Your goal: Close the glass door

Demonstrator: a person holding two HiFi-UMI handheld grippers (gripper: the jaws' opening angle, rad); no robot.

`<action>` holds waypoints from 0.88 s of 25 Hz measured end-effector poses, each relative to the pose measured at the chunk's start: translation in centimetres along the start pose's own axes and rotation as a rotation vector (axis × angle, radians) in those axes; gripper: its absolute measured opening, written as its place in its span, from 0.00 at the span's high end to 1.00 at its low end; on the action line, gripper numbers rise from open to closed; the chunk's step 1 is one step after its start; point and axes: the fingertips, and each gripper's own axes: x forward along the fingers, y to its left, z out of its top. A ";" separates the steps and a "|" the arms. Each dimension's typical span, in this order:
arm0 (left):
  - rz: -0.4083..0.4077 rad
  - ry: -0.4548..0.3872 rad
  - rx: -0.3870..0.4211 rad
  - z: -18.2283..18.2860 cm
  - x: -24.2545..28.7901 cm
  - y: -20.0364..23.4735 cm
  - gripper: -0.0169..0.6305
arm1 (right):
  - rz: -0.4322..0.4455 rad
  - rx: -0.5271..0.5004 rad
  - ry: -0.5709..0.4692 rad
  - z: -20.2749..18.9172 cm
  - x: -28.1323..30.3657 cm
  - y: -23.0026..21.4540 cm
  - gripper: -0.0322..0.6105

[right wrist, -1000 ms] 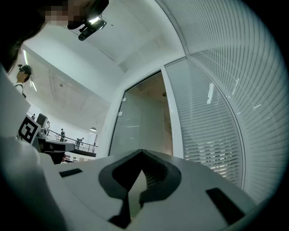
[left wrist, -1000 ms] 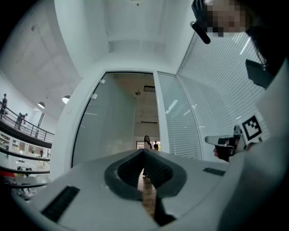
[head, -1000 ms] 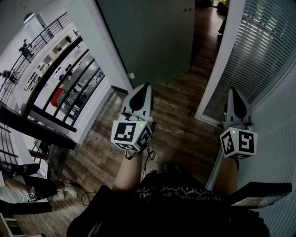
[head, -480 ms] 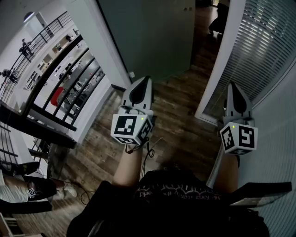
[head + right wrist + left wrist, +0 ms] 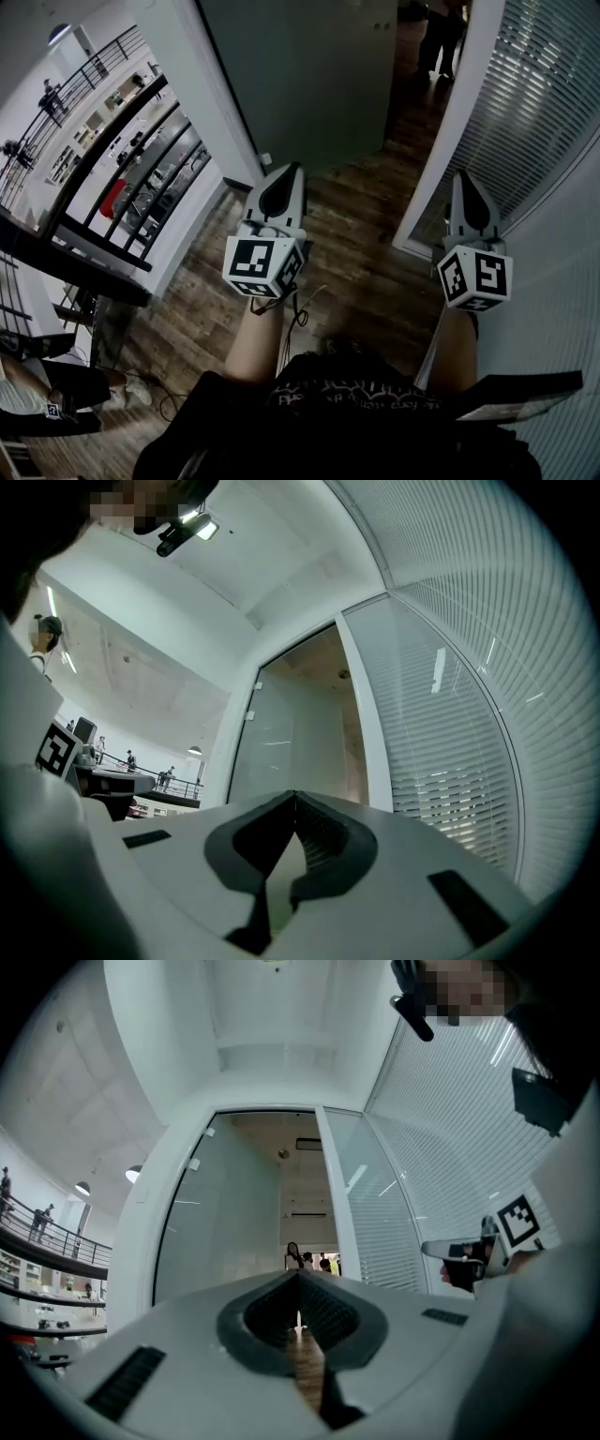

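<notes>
On my rig:
- left pale-grey wedge-shaped plastic gripper (image 5: 292,171), black ribbed inset
- matching right gripper (image 5: 463,176)
- left white cube with black square markers (image 5: 265,267)
- right white marker cube (image 5: 475,277)
- thin black cable (image 5: 302,314), looped
- black garment (image 5: 356,417), pale lettering

Holding left gripper (image 5: 292,170) and right gripper (image 5: 463,176) out in front, side by side, well apart. Both shut tight, tips touching, nothing in between. Pointing forward, tipped up a little. Bare forearms (image 5: 259,339) stretched out behind.
</notes>
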 end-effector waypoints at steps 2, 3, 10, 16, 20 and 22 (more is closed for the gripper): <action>0.000 0.004 0.010 -0.4 0.4 0.9 0.97 | 0.001 0.005 0.009 -0.6 1.0 0.3 0.95; -0.001 0.006 0.016 -0.6 0.8 1.4 0.97 | 0.001 0.005 0.011 -0.9 1.6 0.4 0.95; -0.009 0.002 0.034 0.1 3.1 3.5 0.97 | -0.027 -0.015 -0.003 0.0 4.3 0.4 0.95; -0.023 0.009 0.026 -1.2 4.0 5.9 0.97 | -0.037 -0.014 0.010 -1.3 6.1 2.1 0.95; -0.017 0.031 0.004 -2.3 4.9 6.5 0.97 | -0.038 -0.014 0.024 -2.3 7.4 2.1 0.95; -0.011 0.033 0.003 -3.2 5.5 7.3 0.97 | -0.034 -0.017 0.033 -3.0 8.5 2.2 0.95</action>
